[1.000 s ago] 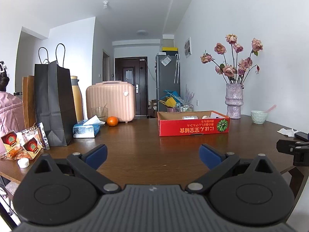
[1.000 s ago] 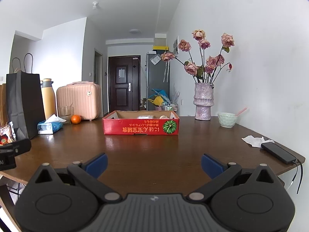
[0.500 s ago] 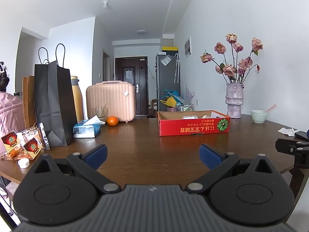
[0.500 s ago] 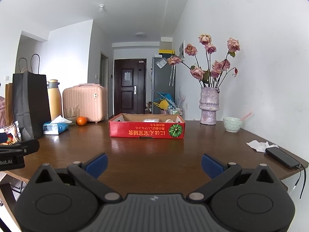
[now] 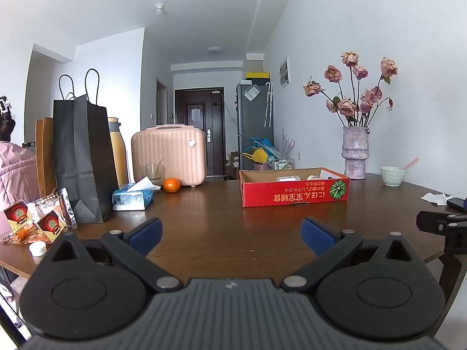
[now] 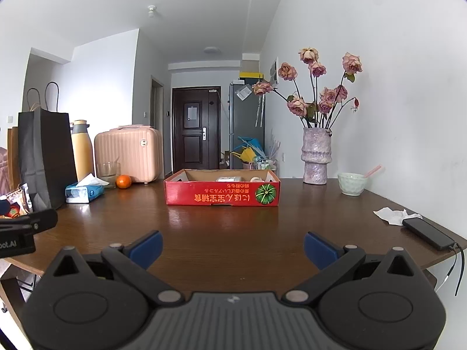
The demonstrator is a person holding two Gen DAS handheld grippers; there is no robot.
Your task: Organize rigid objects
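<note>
Since a second ago the right gripper [image 6: 232,248] has lifted and swung a little, so the red box [image 6: 222,194] now sits nearer the middle of its view, while the left gripper [image 5: 231,232] has barely shifted. Both hover low over the near edge of the brown surface [image 6: 227,227] with fingers spread wide and nothing between them. The red box lies well ahead on the surface, open-topped, with a few small pale items inside that are too small to identify; these look like the rigid things to sort. As a judgement, the reach is long, and a low approach could catch the box's front wall and push it along rather than clear it. On the left stand a black paper bag [image 5: 83,160], a pink case [image 5: 168,154] and a yellow flask [image 5: 116,151], then a tissue pack [image 5: 132,198] and an orange [image 5: 171,185]. To the right, the flower vase [image 6: 316,157] stands close behind the box and could tip if knocked; a small bowl [image 6: 351,184], a crumpled tissue [image 6: 389,214] and a phone [image 6: 427,233] lie near the edge.
</note>
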